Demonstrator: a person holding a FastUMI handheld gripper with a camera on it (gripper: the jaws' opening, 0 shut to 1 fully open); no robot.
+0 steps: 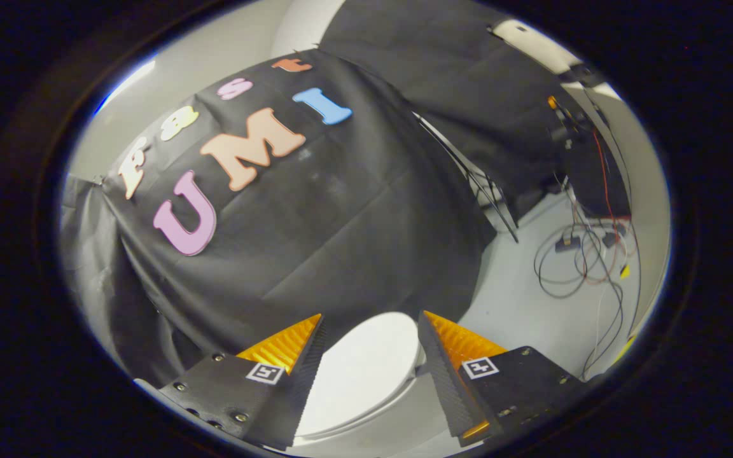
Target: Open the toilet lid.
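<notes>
A white toilet with its lid [366,369] lying down flat sits below and just ahead of my gripper [371,317], seen through the gap between the two fingers. The gripper is open, its black and orange fingers [290,346] spread wide on either side of the lid and held above it without touching. Nothing is between the fingers. The toilet bowl's rim [366,425] shows under the lid, close to the finger bases.
The black cloth wall [315,242] hangs right behind the toilet. To the right lies pale floor [532,305] with a tangle of cables [586,254] and a thin black stand [487,191] leaning by the cloth.
</notes>
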